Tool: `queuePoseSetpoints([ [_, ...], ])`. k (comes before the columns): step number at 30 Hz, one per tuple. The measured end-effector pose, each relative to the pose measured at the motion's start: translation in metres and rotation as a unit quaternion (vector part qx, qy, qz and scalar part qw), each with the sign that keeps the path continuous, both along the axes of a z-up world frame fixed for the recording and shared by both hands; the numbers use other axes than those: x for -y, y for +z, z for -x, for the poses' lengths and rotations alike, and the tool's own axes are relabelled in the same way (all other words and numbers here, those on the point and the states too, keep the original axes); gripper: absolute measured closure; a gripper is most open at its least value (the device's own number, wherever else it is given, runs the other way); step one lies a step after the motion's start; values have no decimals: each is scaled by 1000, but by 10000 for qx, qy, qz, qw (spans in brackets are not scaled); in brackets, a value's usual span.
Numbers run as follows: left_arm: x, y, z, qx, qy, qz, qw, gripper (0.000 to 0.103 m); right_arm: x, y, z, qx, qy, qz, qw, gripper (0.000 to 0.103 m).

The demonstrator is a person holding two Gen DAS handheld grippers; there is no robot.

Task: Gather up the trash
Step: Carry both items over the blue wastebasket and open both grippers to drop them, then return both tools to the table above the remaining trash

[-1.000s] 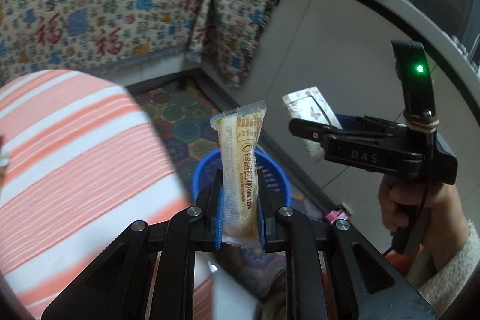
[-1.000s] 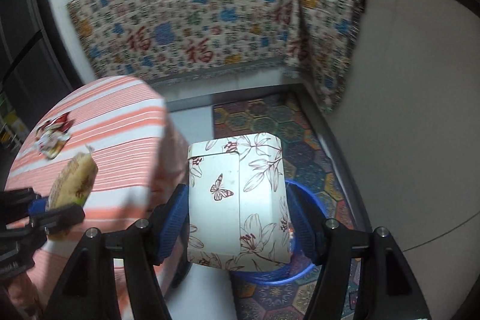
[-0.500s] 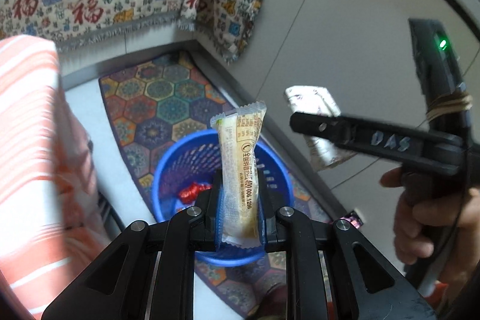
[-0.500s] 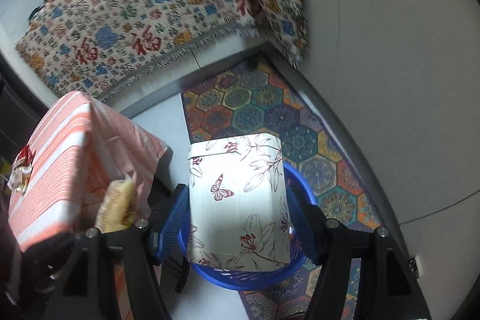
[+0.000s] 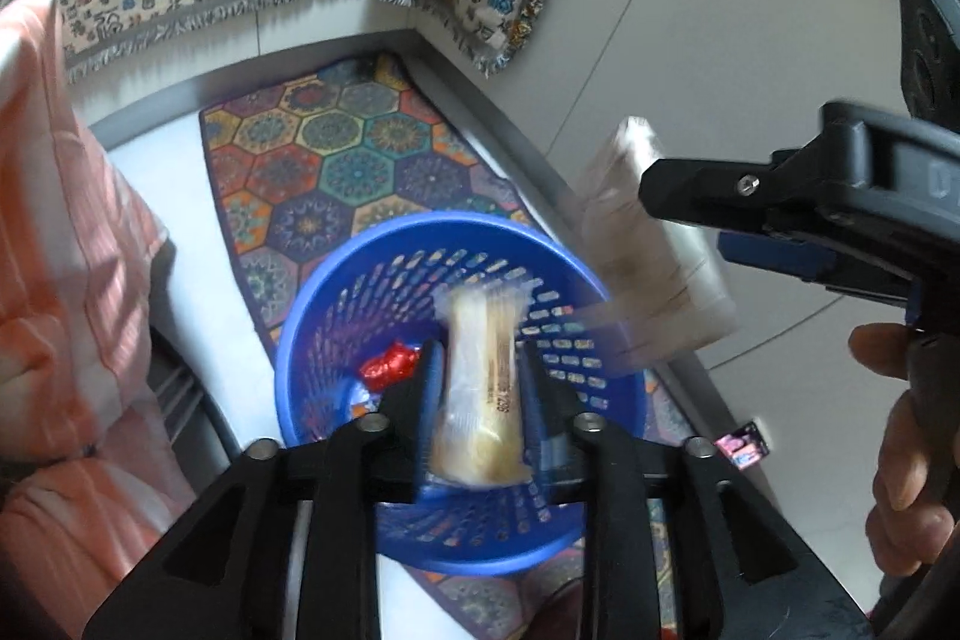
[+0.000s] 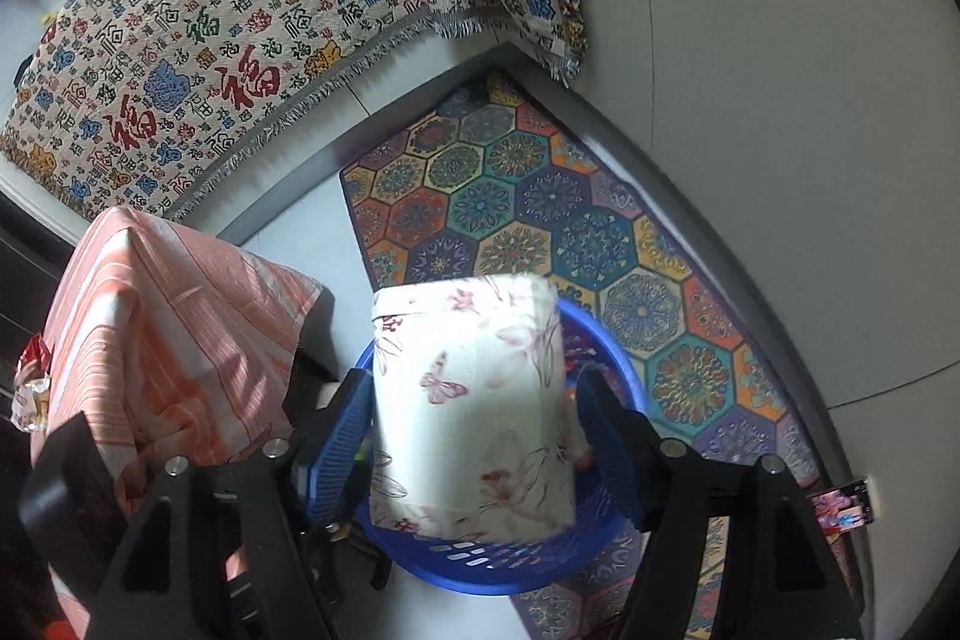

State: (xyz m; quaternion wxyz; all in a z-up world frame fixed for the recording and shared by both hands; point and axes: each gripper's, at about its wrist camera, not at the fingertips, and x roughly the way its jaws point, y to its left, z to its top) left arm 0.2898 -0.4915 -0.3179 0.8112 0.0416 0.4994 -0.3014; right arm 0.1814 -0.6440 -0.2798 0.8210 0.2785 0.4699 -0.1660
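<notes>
A blue mesh basket [image 5: 336, 292] stands on the floor below both grippers, with a red wrapper [image 5: 390, 364] inside. My left gripper [image 5: 480, 364] hangs over it, jaws opening. The tan snack wrapper [image 5: 480, 388] is blurred between them, slipping down, and the pads no longer press it. My right gripper [image 6: 474, 400] is also opening above the basket [image 6: 606, 334]. The floral tissue pack [image 6: 474, 400] sits loose and blurred between its blue pads [image 6: 342, 430]. In the left wrist view the same pack [image 5: 648, 268] is smeared downward beside the right gripper's black finger [image 5: 750, 190].
A table under an orange striped cloth [image 5: 60, 250] stands left of the basket, with a crumpled wrapper [image 6: 33, 388] on it. A hexagon-patterned rug [image 6: 510, 196] lies beneath. A cloth with red characters [image 6: 210, 22] hangs behind. A person's hand [image 5: 906, 436] holds the right gripper.
Both grippers have come down over the blue basket. Their jaws have spread, and the snack wrapper and the tissue pack, gripped firmly before, now slide downward and blur.
</notes>
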Motion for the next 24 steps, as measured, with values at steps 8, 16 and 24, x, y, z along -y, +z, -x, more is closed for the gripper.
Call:
queuePoseSetpoints([
  [8,-7,25,8,285,133,64,9995,30,5,13,2,177,-100,218,9996,22],
  [16,-38,112,43,911,150,232,9955,19,-18,68,7,821,37,1262,9886,22],
  [24,-156,168,90,1065,544,-53,9928,8,-86,120,8,1448,619,2194,9628,22],
])
